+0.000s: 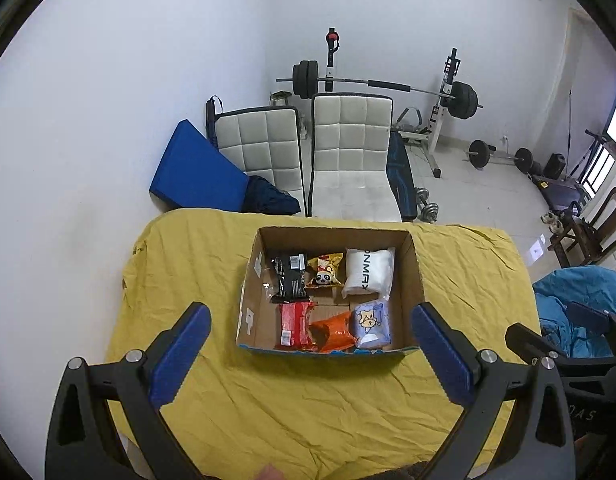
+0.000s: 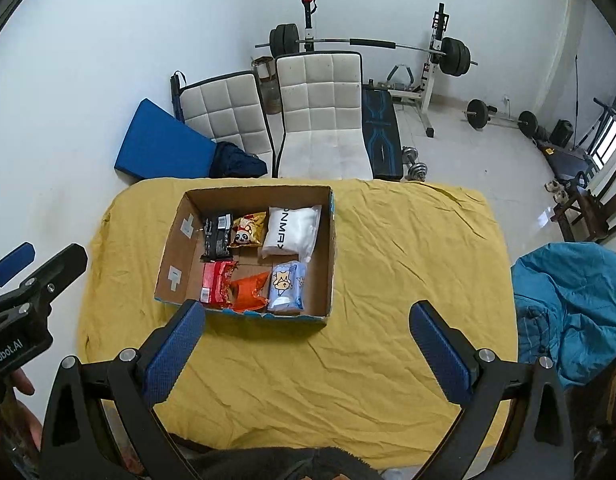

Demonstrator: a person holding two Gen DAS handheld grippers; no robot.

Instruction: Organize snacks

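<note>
On the yellow-clothed counter (image 2: 387, 280), wide bare cloth surrounds the open brown cardboard box (image 2: 331, 256) holding six snack packets (image 1: 331, 296). Left claw (image 1: 311, 344) and right claw (image 2: 308, 340) hover near its front edge, jaws spread, empty.

Left wrist view looks down and forward from above the near edge of the yellow-covered table (image 1: 308, 400), with the cardboard box (image 1: 415, 276) dead centre. Right wrist view sits further right, so the cardboard box (image 2: 327, 256) falls left of centre. Both share the table, box, white chairs (image 1: 349, 152) and barbell rack (image 2: 431, 64) behind.
</note>
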